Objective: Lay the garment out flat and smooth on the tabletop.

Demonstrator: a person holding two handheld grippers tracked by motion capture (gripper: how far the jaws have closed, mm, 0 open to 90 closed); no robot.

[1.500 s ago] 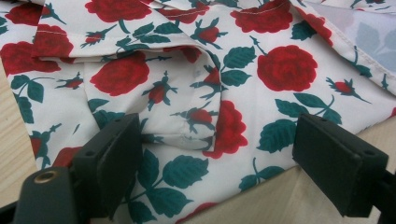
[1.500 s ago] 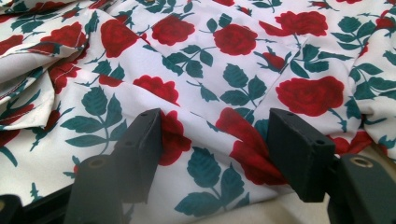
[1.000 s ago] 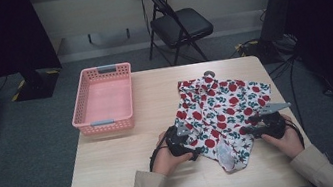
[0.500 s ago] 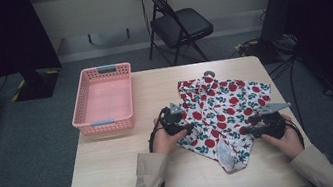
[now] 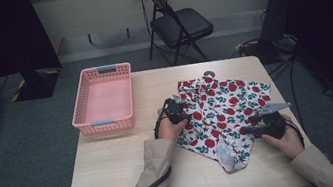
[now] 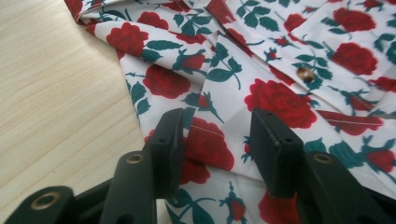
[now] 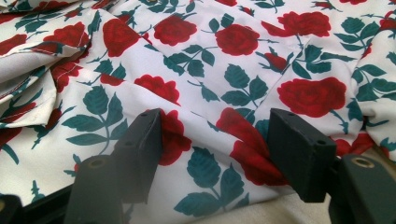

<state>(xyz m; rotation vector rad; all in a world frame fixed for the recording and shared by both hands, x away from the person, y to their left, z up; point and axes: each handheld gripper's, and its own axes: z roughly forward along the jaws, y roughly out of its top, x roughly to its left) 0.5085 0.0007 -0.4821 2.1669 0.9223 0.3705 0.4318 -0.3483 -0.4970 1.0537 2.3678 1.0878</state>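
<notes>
A white shirt printed with red roses and green leaves (image 5: pixel 222 105) lies rumpled on the right half of the wooden table (image 5: pixel 115 167). My left gripper (image 5: pixel 176 106) sits at the shirt's left edge, near the collar end. In the left gripper view its jaws (image 6: pixel 218 116) have just been closing. A hemmed fold of the shirt (image 6: pixel 280 93) lies between them, and the pads stand clear of it. My right gripper (image 5: pixel 253 125) rests low on the shirt's right side. Its jaws (image 7: pixel 217 116) stand wide apart over a soft ridge of the shirt (image 7: pixel 233 60).
A pink plastic basket (image 5: pixel 106 126) stands on the table's left half with nothing in it. Behind the table is a black folding chair (image 5: pixel 181 25). Cables run on the floor at the right. Bare wood lies left of the shirt and along the near edge.
My left hand has moved away from me along the shirt's left edge, toward the collar, and its jaws have narrowed. The right hand and the shirt have kept still.
</notes>
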